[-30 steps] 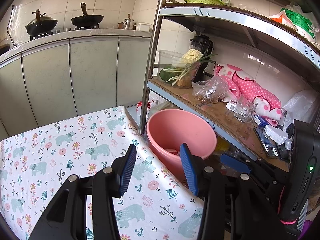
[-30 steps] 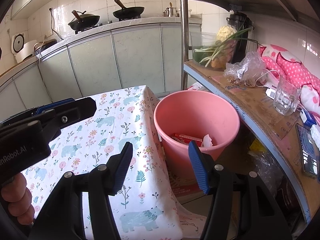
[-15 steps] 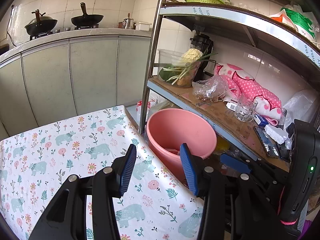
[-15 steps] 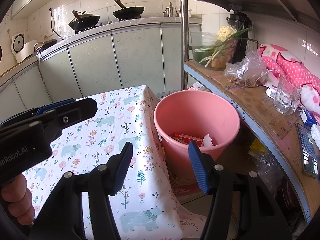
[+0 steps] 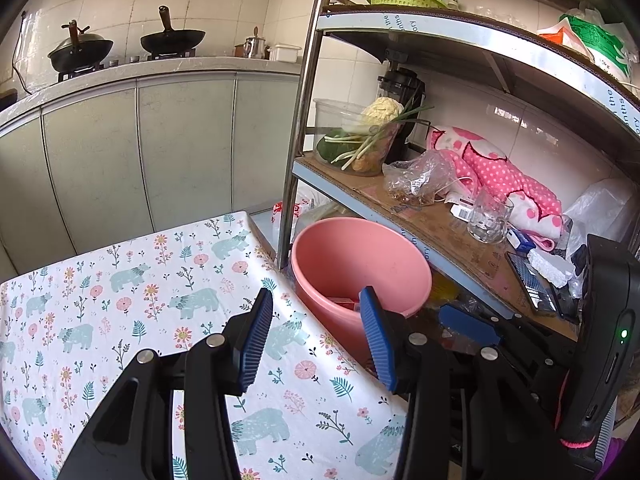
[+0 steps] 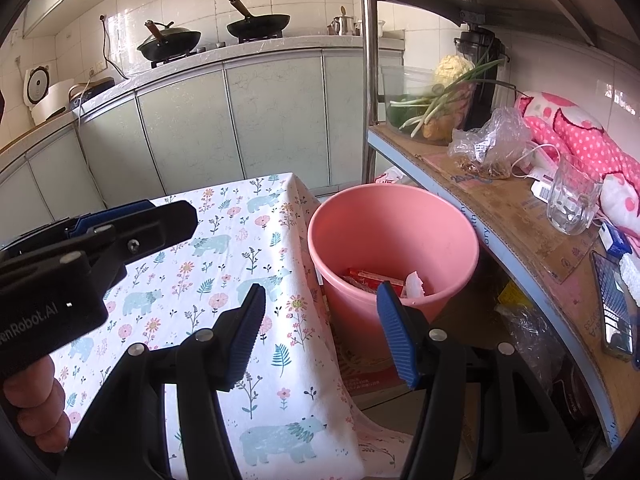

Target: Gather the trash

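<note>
Both tongs are held spread with nothing between their blue pads: the left gripper [image 5: 316,338] over the edge of the flowered tablecloth [image 5: 120,300], the right gripper [image 6: 322,332] just past that edge. The pink bucket [image 6: 394,216] is seen ahead of both, slightly right, beside the table and under the shelf [image 6: 500,216]. Trash [image 6: 378,278] (red wrappers and a white wad) is seen lying at its bottom.
</note>
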The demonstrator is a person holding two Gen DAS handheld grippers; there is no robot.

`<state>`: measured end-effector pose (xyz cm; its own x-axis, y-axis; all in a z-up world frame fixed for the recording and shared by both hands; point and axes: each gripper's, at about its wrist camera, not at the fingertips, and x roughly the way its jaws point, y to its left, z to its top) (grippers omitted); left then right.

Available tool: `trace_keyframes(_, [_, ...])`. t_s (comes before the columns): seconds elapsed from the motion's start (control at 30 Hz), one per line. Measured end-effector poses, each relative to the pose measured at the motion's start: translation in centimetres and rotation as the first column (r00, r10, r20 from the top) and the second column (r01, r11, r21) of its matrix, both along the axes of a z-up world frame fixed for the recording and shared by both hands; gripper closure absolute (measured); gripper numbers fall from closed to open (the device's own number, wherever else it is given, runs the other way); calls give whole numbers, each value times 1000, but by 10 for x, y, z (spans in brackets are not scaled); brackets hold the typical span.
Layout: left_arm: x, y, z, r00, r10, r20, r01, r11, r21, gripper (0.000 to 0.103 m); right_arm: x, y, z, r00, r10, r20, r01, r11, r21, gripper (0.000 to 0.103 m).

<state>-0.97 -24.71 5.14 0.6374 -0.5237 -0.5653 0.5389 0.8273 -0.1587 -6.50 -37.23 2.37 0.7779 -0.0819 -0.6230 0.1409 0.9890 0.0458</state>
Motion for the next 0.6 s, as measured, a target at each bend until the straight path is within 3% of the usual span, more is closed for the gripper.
trace_keyframes(0.6, [2, 4, -2, 1000, 8, -15, -8, 1000, 0, 58, 4, 7, 1, 1000, 13, -11, -13, 1000, -8, 44])
